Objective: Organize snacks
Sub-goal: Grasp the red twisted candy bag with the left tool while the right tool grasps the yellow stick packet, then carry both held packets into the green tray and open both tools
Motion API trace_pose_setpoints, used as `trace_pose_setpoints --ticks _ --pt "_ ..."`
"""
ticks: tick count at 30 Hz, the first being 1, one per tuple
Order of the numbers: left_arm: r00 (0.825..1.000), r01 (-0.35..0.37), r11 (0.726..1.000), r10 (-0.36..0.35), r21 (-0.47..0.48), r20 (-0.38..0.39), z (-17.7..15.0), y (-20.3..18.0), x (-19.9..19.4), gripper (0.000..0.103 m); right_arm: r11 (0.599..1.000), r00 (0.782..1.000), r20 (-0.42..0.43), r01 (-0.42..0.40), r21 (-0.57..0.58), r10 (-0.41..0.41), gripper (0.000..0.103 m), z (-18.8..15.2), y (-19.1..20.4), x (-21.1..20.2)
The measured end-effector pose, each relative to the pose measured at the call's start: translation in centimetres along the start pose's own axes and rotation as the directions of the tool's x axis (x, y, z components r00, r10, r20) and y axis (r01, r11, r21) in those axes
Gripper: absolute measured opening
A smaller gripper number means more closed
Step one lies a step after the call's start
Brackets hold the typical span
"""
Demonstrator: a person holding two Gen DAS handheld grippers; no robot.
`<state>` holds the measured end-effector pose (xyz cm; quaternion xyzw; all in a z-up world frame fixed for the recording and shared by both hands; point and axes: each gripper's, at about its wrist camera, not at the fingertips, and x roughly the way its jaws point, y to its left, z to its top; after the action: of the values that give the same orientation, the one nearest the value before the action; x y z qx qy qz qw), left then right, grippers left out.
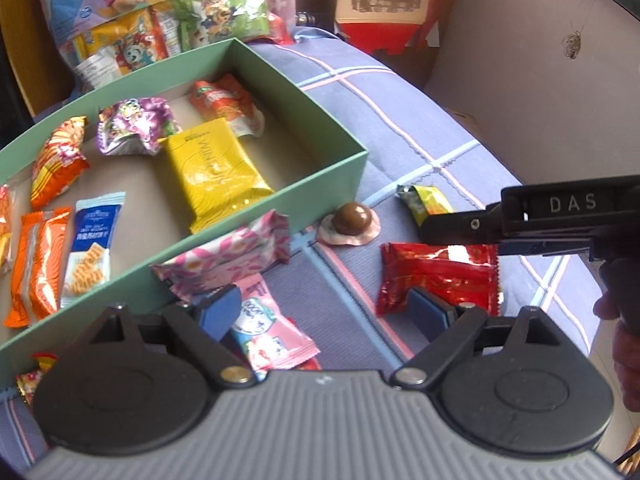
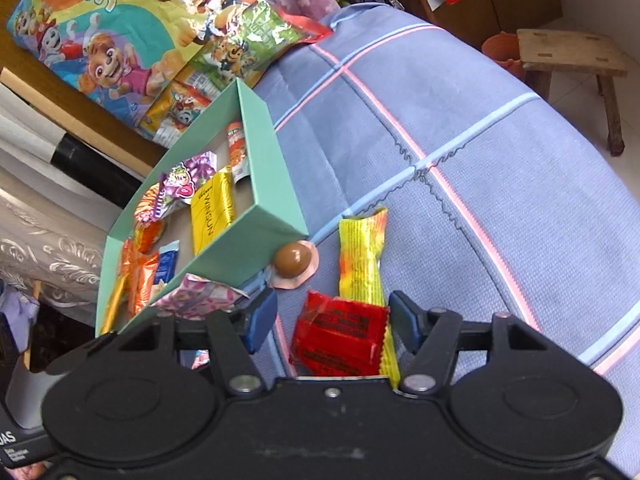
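- Snacks lie partly sorted: some sit in our green box (image 1: 240,60), others are loose on the blue checked cloth (image 1: 400,128) to its right.
- Inside the box we see a yellow pack (image 1: 212,172) near the middle, a purple pack (image 1: 136,124) just beyond it, an orange-red pouch (image 1: 224,104) at the far end, and a striped orange bag (image 1: 58,160) to the left.
- Nearer in the box lie a blue-and-white biscuit pack (image 1: 92,248) and two orange bars (image 1: 38,264) beside it.
- A pink flowered pack (image 1: 228,260) leans over the box's near wall, and a pink-and-blue pack (image 1: 268,332) lies on the cloth just below it.
- A chocolate ball (image 1: 352,218) on a pink wrapper rests against the box's near right corner.
- Our left gripper (image 1: 324,316) hovers with its blue pads spread apart, gripping nothing; the pink-and-blue pack sits by its left pad (image 1: 220,312).
- Our right gripper (image 2: 332,320) is also spread wide, and a red pack (image 2: 340,336) lies on the cloth between its fingers, touching neither as far as we can tell.
- A long yellow pack (image 2: 362,252) lies just right of the red one, running under the right pad (image 2: 404,320).
- A big cartoon snack bag (image 2: 120,28) stands behind the box's far end.
- A wooden stool (image 2: 572,56) stands on the floor at far right.
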<state>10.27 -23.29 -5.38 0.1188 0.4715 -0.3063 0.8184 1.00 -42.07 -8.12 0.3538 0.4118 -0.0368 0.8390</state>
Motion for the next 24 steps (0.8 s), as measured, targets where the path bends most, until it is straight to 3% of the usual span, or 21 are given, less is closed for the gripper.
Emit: trace_pose_setpoints --ticks 5,9,10,11,12,15,17,20,23,24 --pt "0.999 0.052 0.997 -0.052 0.051 -0.017 1.0 -2.8 1.4 0.091 0.998 0.998 0.044 0.051 0.029 -0.052 0.064 0.3 -1.4 -1.8" --pt "0.994 0.097 0.995 -0.095 0.036 -0.053 2.0 -4.5 3.2 0.091 0.997 0.996 0.052 0.071 0.043 -0.073 0.064 0.2 -2.3 -2.3" --pt "0.993 0.103 0.994 -0.101 0.035 -0.058 2.1 -4.7 3.6 0.084 0.996 0.996 0.054 0.074 0.042 -0.076 0.064 0.2 -2.3 -2.2" --pt "0.992 0.108 0.993 -0.105 0.044 -0.065 2.0 -4.9 4.0 0.063 0.996 0.995 0.056 0.075 0.040 -0.077 0.061 0.3 -2.3 -2.2" --pt "0.991 0.114 0.992 -0.109 0.056 -0.079 1.9 -5.0 4.4 0.057 0.997 0.996 0.057 0.072 0.033 -0.074 0.054 0.3 -2.2 -2.1" --pt "0.991 0.126 0.989 -0.121 0.079 -0.062 1.3 -4.5 3.6 0.050 0.998 0.996 0.063 0.061 0.015 -0.062 0.046 0.6 -1.6 -1.5" --pt "0.991 0.127 0.990 -0.123 0.069 -0.060 0.9 -3.4 2.8 0.049 0.998 0.997 0.058 0.055 0.000 -0.055 0.042 0.8 -1.2 -1.0" --pt "0.995 0.075 0.997 -0.073 0.034 -0.070 0.2 -1.6 2.5 0.050 0.997 0.996 0.054 0.066 -0.047 -0.064 0.041 1.3 -0.1 0.5" --pt "0.995 0.072 0.997 -0.071 0.006 -0.070 0.1 -0.5 2.3 0.052 0.991 0.994 0.056 0.099 -0.095 -0.094 0.040 1.4 1.0 2.5" --pt "0.995 0.070 0.998 -0.069 0.006 -0.071 0.2 -0.4 2.4 0.053 0.986 0.991 0.079 0.116 -0.120 -0.107 0.034 1.2 1.3 2.8"
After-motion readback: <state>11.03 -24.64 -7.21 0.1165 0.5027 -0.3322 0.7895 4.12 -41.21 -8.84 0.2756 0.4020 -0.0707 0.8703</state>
